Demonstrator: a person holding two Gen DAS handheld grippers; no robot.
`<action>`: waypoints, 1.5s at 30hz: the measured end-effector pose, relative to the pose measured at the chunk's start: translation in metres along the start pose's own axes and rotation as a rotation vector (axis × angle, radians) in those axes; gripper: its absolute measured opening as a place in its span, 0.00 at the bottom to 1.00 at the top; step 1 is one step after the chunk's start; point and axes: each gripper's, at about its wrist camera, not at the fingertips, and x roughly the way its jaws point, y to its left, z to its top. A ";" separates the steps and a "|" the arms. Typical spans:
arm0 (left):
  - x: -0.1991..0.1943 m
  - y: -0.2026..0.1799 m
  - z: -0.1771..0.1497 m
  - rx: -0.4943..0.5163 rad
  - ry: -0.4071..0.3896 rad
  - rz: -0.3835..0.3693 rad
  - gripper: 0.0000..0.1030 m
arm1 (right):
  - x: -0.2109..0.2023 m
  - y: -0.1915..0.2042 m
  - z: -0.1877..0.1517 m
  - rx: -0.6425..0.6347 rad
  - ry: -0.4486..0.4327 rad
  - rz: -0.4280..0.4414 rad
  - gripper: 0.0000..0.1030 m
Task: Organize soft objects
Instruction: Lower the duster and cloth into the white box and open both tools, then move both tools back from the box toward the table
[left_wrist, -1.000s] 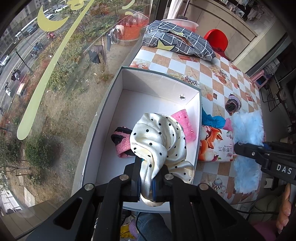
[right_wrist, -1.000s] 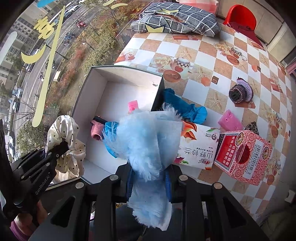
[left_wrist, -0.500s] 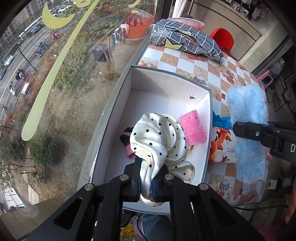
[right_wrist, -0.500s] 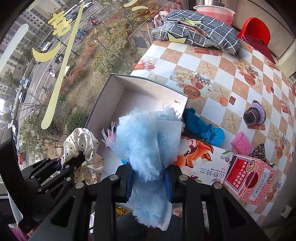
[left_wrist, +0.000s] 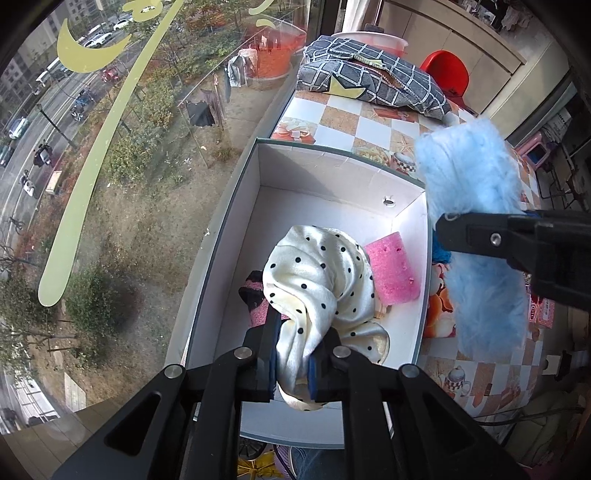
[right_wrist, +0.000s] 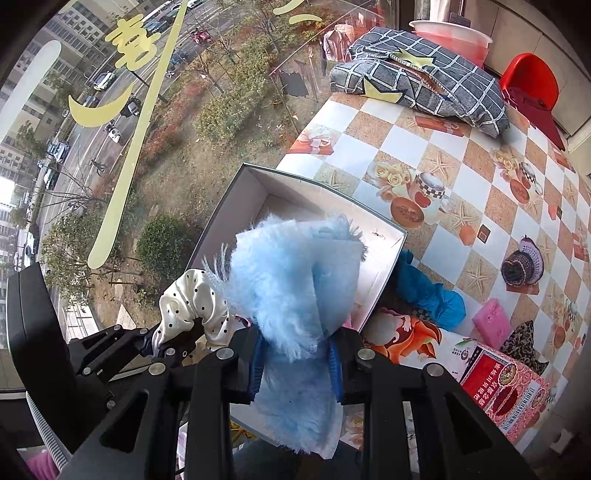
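Cream polka-dot scrunchie (left_wrist: 317, 284) between the pads of the left gripper (left_wrist: 293, 363), jaws opening, fabric still touching both pads; hanging over the white inside of the grey-rimmed cardboard box (left_wrist: 325, 177). Under it in the box, a pink-and-black knit piece (left_wrist: 255, 295) at left, a pink foam roller (left_wrist: 391, 273) leaning by the right wall. Further right, pale blue fluffy cloth (right_wrist: 291, 291) pinched tight in the right gripper (right_wrist: 295, 363), held above the box's right rim. Beyond the rim on the checkered tablecloth (right_wrist: 443, 155): a crumpled teal cloth (right_wrist: 432, 291), a printed carton (right_wrist: 417, 339), a pink sponge block (right_wrist: 493, 321), a red patterned box (right_wrist: 506, 391), a small knitted hat (right_wrist: 522, 264). At the far end, a grey checked cushion (right_wrist: 417, 77).
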 end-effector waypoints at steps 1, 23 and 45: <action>-0.001 0.000 0.000 -0.001 -0.007 0.013 0.25 | 0.000 0.001 0.003 -0.003 0.000 0.004 0.34; 0.015 -0.003 0.001 -0.109 0.097 -0.092 0.88 | -0.023 -0.048 0.004 0.158 -0.003 0.143 0.99; 0.014 -0.049 -0.005 0.036 0.228 -0.097 0.88 | -0.031 -0.096 -0.078 0.360 0.027 0.323 0.99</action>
